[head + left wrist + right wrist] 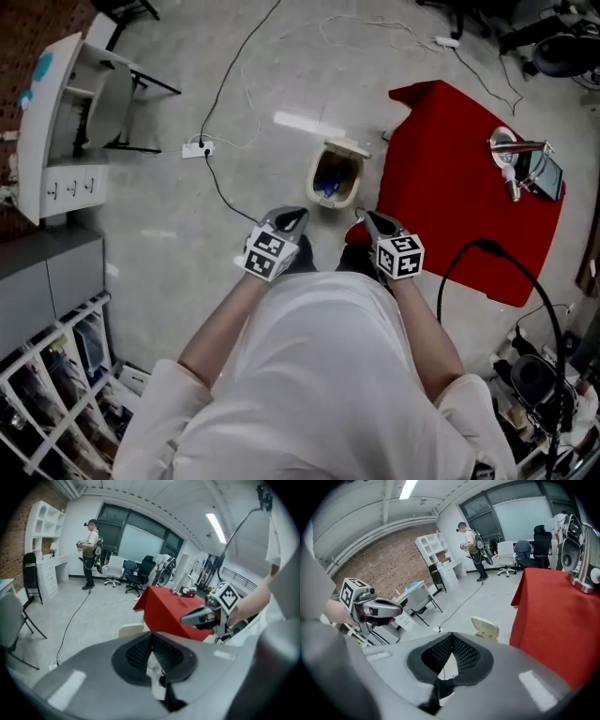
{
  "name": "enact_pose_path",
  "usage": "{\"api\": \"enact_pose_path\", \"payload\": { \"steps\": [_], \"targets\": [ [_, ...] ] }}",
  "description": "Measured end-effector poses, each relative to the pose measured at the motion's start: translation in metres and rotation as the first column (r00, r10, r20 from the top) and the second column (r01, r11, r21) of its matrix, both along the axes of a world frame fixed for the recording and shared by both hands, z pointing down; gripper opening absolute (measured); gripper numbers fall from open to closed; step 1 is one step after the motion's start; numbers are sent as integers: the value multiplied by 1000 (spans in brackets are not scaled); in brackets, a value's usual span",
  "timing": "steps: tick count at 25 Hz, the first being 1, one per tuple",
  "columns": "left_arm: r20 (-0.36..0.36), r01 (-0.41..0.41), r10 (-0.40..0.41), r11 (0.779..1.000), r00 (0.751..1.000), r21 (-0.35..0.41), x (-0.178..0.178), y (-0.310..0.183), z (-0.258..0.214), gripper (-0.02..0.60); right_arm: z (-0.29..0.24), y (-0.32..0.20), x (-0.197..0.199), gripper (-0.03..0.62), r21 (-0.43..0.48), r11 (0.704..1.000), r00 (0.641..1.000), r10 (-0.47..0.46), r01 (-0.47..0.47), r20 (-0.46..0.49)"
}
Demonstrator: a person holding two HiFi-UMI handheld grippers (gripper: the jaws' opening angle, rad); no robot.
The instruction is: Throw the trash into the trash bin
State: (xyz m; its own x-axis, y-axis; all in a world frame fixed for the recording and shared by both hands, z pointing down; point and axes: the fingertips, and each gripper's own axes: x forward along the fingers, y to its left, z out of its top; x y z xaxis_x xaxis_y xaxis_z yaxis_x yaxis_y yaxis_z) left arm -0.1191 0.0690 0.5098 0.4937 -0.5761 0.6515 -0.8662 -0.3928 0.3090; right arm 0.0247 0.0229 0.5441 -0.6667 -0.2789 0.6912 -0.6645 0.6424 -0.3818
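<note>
Your left claw (pixel 292 218) and right claw (pixel 372 221) side by side over the floor (pixel 234 84) | open trash bin (pixel 314 178) just ahead, blue scrap (pixel 326 187) inside | red-covered surface (pixel 459 187) right of it

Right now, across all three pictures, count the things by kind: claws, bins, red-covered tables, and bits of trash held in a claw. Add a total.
Claws: 2, left claw and right claw
Bin: 1
Red-covered table: 1
White scrap in the left claw: 1
Total: 5
</note>
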Motion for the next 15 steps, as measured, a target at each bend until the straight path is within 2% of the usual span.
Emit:
{"api": "enact_pose_path", "payload": {
  "steps": [6, 15],
  "targets": [
    [-5, -4, 4, 1000, 1000, 25, 10, 2, -22, 5, -30, 10, -5, -2, 40, 997, 997, -63, 61, 36],
    [-9, -7, 8, 999, 1000, 46, 22, -1, -29, 5, -42, 2, 4, -2, 49, 998, 998, -37, 35, 48]
  ]
}}
